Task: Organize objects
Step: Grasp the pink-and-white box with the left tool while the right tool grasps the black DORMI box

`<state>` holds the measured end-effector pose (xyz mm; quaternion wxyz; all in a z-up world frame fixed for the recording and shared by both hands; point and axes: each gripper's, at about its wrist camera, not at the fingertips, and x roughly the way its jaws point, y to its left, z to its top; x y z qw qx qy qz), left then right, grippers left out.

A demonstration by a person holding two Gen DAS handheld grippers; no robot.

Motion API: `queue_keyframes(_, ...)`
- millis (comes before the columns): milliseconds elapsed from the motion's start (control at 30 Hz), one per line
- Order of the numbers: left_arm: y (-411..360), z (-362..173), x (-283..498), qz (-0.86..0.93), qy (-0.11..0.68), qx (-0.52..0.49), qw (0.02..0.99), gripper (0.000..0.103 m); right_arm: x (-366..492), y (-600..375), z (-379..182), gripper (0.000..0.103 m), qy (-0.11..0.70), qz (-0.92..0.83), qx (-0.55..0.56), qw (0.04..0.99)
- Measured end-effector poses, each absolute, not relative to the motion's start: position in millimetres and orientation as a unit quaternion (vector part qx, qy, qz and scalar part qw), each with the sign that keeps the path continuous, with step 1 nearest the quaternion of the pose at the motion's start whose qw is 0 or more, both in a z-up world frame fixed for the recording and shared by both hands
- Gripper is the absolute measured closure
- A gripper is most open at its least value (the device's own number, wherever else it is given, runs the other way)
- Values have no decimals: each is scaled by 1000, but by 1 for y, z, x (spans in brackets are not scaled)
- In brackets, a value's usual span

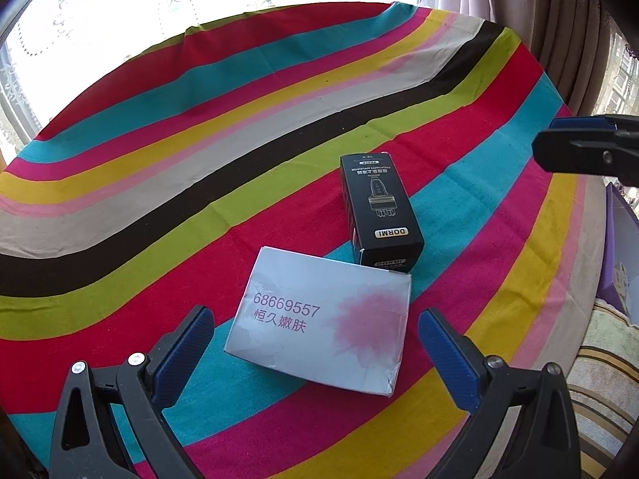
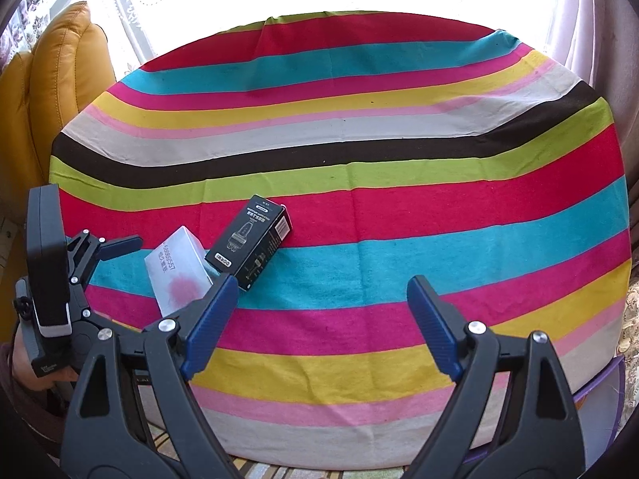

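On the striped tablecloth point(image 1: 159, 207): white box point(image 1: 323, 327) and black box point(image 1: 379, 207) lay touching, neither held | progress: judged barely started, no destination visible | left gripper point(image 1: 315, 343) spread wide around the white box; right gripper point(image 2: 319, 319) wide, empty | right view alone showed yellow chair point(image 2: 60, 92); left view the box lettering.

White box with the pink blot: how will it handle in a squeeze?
The white box probably crushes easily: its near corner is already dented and its top creased. Likely light thin card. Lying flat, it should slide on the striped cloth, not tip.
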<state>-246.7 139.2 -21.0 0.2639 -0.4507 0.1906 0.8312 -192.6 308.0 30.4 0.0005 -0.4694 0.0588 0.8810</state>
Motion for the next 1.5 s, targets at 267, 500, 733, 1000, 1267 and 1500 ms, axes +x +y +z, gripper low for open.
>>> queue_keyframes(267, 139, -44, -260, 818, 173, -476, 272, 0, -219, 283, 20, 15, 50, 876, -480, -11)
queue_keyframes(500, 130, -50, -261, 812, 121, -497, 283, 5, -237, 267, 9, 15, 56, 871, -487, -11)
queue_keyframes(733, 117, -50, -247, 816, 93, -517, 242, 5, -256, 250, -7, 15, 75, 861, -503, -6)
queue_keyframes(1000, 100, -47, -243, 825, 70, -529, 189, 5, -268, 227, -32, 15, 67, 849, -523, 10)
queue_keyframes(1267, 91, -45, -238, 834, 61, -527, 154, 5, -272, 217, -53, 29, 27, 846, -532, 25)
queue_keyframes(1500, 86, -37, -235, 842, 58, -517, 143, 6, -263, 220, -54, 60, 6, 848, -529, 23)
